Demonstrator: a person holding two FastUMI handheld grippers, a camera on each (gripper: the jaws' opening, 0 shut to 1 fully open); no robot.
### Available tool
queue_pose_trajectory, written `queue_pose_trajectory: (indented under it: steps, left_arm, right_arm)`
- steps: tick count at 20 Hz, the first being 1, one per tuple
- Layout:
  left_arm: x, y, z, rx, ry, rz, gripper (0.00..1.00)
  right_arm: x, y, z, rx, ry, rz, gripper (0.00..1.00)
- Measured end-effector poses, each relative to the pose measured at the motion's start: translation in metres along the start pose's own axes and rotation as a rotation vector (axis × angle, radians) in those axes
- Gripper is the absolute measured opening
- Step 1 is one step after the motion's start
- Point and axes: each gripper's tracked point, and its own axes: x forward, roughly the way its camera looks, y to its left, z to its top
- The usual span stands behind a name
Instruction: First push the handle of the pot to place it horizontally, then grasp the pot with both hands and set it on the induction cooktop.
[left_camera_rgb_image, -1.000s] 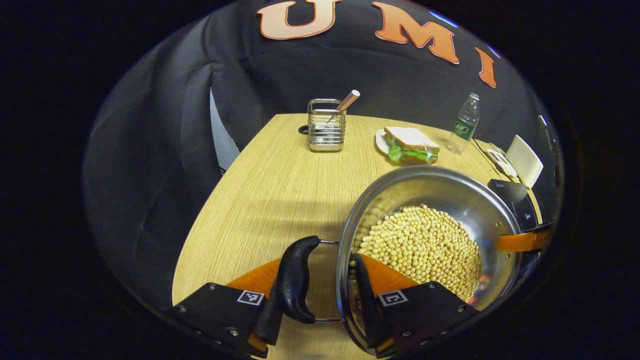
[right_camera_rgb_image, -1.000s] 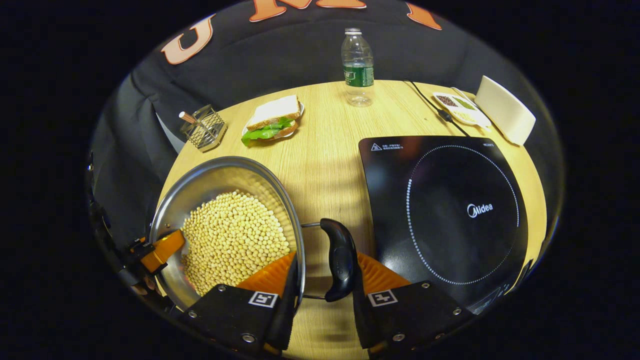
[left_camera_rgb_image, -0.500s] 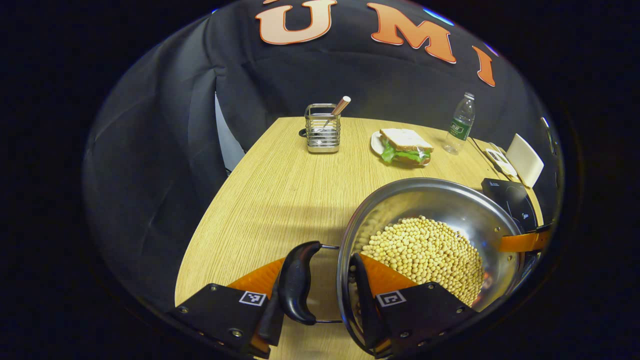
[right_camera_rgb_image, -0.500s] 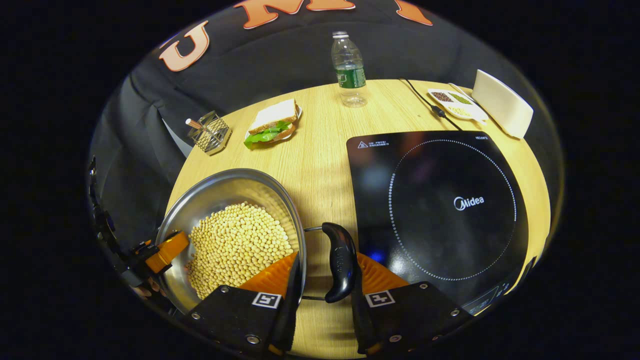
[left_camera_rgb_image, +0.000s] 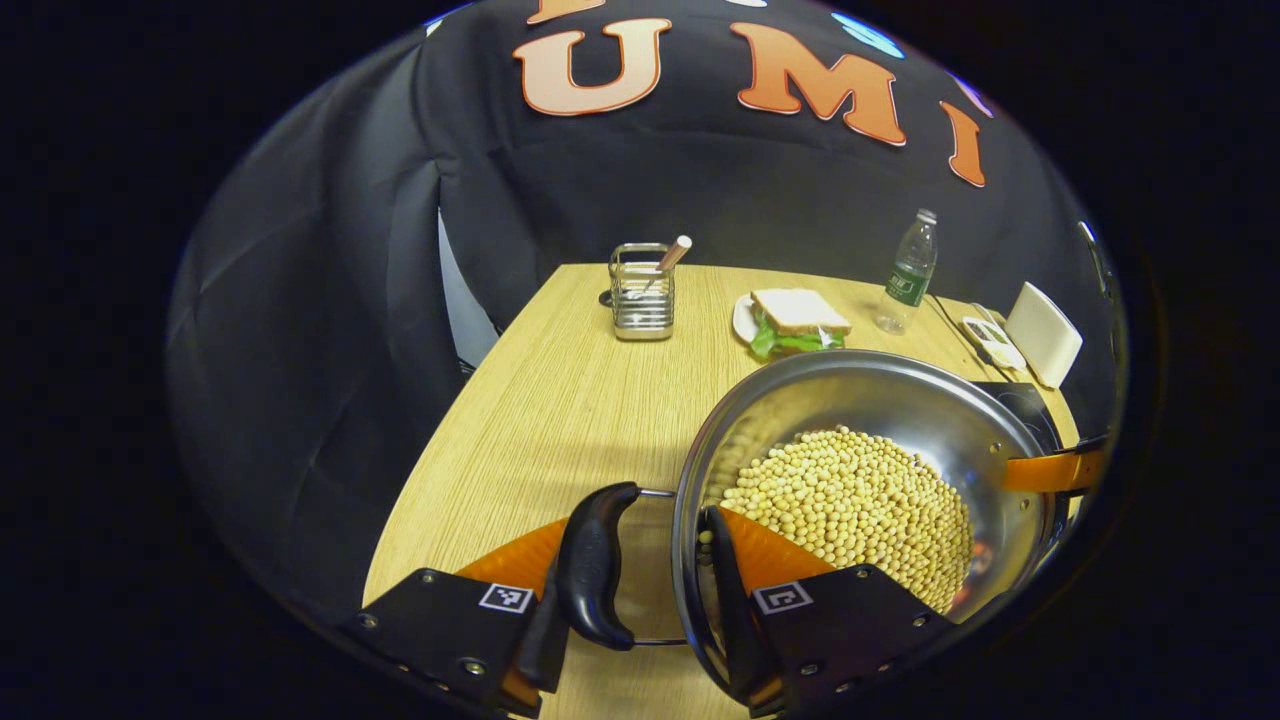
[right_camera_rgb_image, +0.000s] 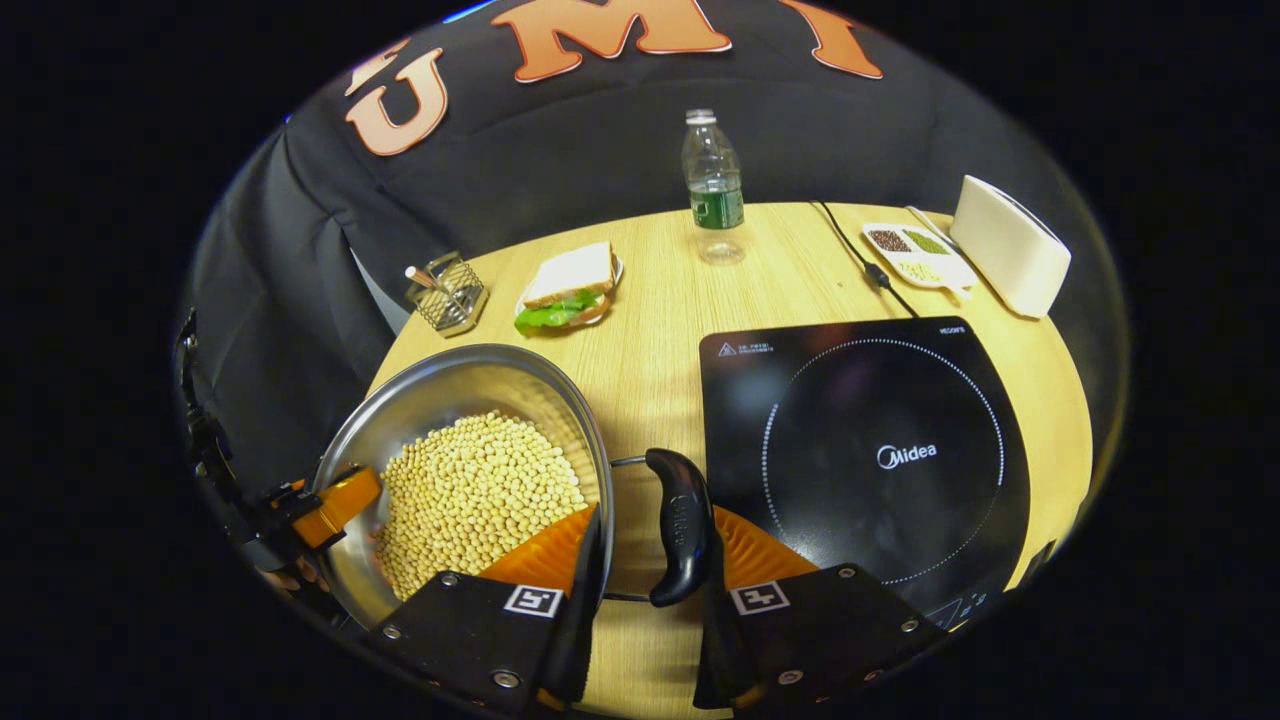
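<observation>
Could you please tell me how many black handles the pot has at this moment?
2: one handle on the pot's left side between the left tongs, the other handle on its right side between the right tongs.

Left gripper view: induction cooktop mostly hidden behind the pot, just a dark corner showing. Far side of pot wall cut off at the picture's edge, along with the other gripper's finger there. Pot base and the table under it hidden by soybeans and the rim. Right gripper view: left gripper mostly cut off at the edge; a bit of a hand below it, probably fingers, too dark to tell. Small dish contents too small to identify. Utensil holder contents unclear.
</observation>
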Motion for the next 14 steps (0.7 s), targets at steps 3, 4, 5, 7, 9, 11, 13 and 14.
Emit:
queue_pose_trajectory:
  steps: [3, 4, 5, 7, 9, 11, 13, 14]
  left_arm:
    - [-0.004, -0.001, -0.008, 0.01, -0.037, 0.0, 0.64]
    - [-0.003, -0.005, -0.001, 0.015, -0.046, -0.003, 0.64]
    - [-0.004, -0.004, 0.003, 0.019, -0.058, -0.005, 0.64]
    - [-0.007, -0.004, 0.006, 0.031, -0.078, -0.012, 0.64]
    - [-0.009, -0.002, 0.009, 0.037, -0.092, -0.024, 0.64]
    - [-0.006, -0.001, 0.006, 0.047, -0.102, -0.034, 0.64]
    - [-0.004, -0.002, 0.006, 0.058, -0.113, -0.046, 0.64]
    - [-0.002, -0.002, 0.006, 0.065, -0.118, -0.053, 0.64]
  right_arm:
    - [0.004, 0.0, -0.004, 0.007, -0.038, 0.007, 0.47]
    - [0.004, 0.0, -0.005, 0.008, -0.049, 0.007, 0.47]
    - [0.004, 0.0, -0.007, 0.012, -0.06, 0.007, 0.47]
    - [0.006, 0.0, -0.008, 0.018, -0.081, 0.003, 0.47]
    - [0.005, 0.001, -0.01, 0.027, -0.101, -0.002, 0.47]
    - [0.003, 0.001, -0.011, 0.039, -0.116, -0.01, 0.47]
    - [0.002, 0.001, -0.013, 0.052, -0.131, -0.015, 0.47]
    - [0.002, 0.001, -0.016, 0.06, -0.137, -0.019, 0.47]
